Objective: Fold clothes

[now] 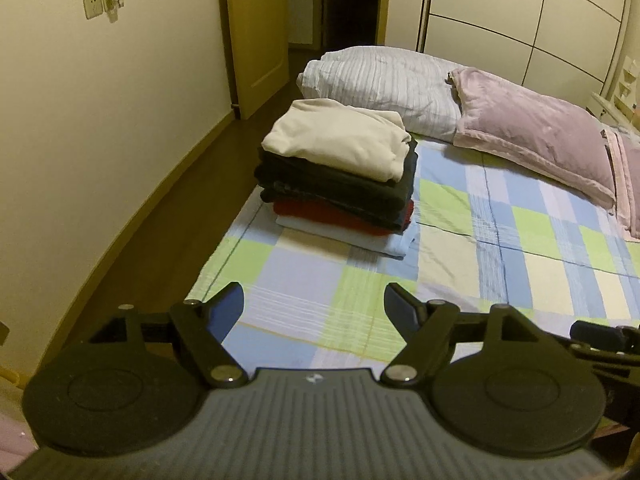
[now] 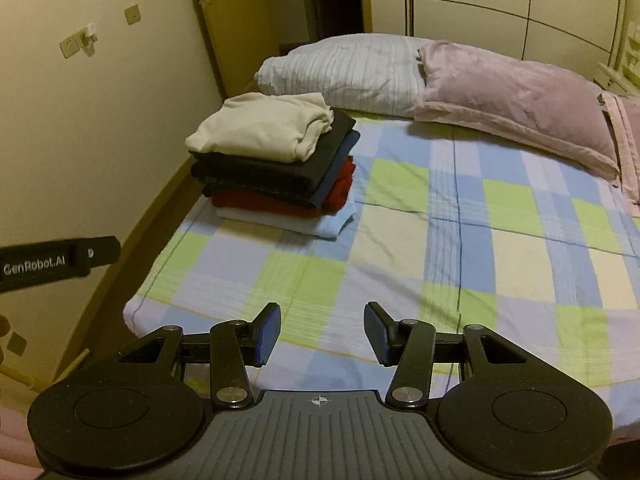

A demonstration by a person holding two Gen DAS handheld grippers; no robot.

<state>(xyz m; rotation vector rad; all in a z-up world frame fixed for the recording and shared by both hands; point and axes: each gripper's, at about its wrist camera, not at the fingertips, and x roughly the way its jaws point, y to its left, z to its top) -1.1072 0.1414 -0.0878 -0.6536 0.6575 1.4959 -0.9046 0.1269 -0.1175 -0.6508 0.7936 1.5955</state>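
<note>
A stack of folded clothes (image 1: pixel 340 176) sits near the left edge of the bed, cream garment (image 1: pixel 336 140) on top, then dark, red and pale blue pieces beneath. The same stack (image 2: pixel 276 168) shows in the right wrist view. My left gripper (image 1: pixel 314 308) hangs open over the checked sheet, well short of the stack, nothing between its blue pads. My right gripper (image 2: pixel 322 332) also stands open with an empty gap, over the sheet near the bed's front edge. The left gripper's body (image 2: pixel 60 262) shows at the left edge of the right wrist view.
The bed (image 2: pixel 460 240) has a checked blue, green and cream sheet. A striped white pillow (image 1: pixel 384 80) and a pink pillow (image 1: pixel 532 128) lie at the head. A wall and dark floor strip (image 1: pixel 160 208) run along the left; a door (image 1: pixel 256 32) stands open behind.
</note>
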